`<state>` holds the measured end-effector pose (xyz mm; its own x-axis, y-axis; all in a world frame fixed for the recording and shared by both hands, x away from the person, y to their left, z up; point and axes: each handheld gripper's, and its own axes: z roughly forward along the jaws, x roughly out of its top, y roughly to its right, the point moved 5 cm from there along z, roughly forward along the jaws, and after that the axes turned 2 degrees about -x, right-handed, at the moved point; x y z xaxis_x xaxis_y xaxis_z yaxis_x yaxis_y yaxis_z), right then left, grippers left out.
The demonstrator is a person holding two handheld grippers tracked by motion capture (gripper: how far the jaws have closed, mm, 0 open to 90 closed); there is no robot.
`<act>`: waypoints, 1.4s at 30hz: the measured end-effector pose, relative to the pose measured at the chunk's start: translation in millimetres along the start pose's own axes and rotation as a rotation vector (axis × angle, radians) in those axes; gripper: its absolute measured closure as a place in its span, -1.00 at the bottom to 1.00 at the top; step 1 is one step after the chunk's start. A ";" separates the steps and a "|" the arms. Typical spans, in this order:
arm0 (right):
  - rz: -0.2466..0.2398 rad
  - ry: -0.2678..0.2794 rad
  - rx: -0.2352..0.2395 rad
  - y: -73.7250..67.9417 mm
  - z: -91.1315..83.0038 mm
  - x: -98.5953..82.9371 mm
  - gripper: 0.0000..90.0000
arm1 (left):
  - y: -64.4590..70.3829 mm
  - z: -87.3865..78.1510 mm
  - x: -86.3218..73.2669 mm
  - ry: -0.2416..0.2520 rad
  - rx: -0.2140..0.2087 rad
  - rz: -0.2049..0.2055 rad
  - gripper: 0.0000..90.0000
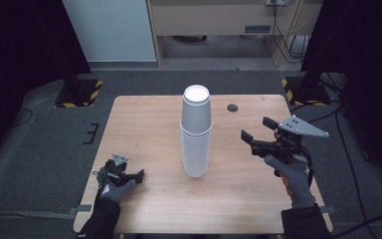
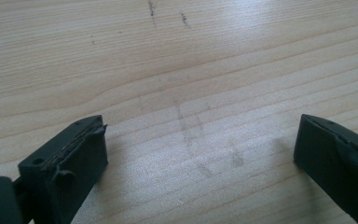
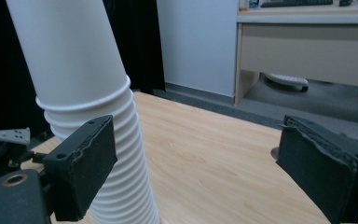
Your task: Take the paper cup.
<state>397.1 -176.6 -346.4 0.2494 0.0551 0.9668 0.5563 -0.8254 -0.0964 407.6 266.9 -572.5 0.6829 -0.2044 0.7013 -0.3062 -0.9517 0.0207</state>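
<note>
- A tall stack of white paper cups stands upside down at the middle of the tabletop.
- The right gripper hovers near the right edge, jaws wide apart, empty.
- The left gripper rests near the front left corner, jaws wide, holding nothing.

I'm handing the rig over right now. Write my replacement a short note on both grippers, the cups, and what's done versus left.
Left gripper: open, empty, low over the table at its near left corner, apart from the cups.
Right gripper: open, empty, raised to the right of the cup stack, jaws pointing at it but not touching.
Cup stack: white cups nested upside down, one upright stack at the table's middle.
Done: nothing visibly taken off; no loose cups on the table.
Left: probably close the right gripper in on the stack and start lifting cups.
</note>
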 end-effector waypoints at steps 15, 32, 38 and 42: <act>-0.025 0.042 0.067 -28.7 17.5 29.3 -0.74 | 0.0 0.0 0.0 0.000 0.000 0.000 -0.97; -0.048 0.044 0.161 -59.9 45.6 45.2 -0.74 | 0.1 0.1 0.0 0.000 -0.001 0.000 -0.97; -0.050 0.036 0.185 -68.6 56.4 45.4 -0.75 | 0.0 0.1 0.0 0.000 -0.001 0.001 -0.97; -0.053 0.034 0.200 -73.4 63.1 44.4 -0.76 | 0.0 0.1 0.0 0.000 -0.001 0.001 -0.97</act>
<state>417.4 -78.1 -311.3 0.1905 0.0735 0.9789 0.7152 -0.6935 -0.0871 407.6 266.9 -572.5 0.6828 -0.2050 0.7012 -0.3069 -0.9515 0.0208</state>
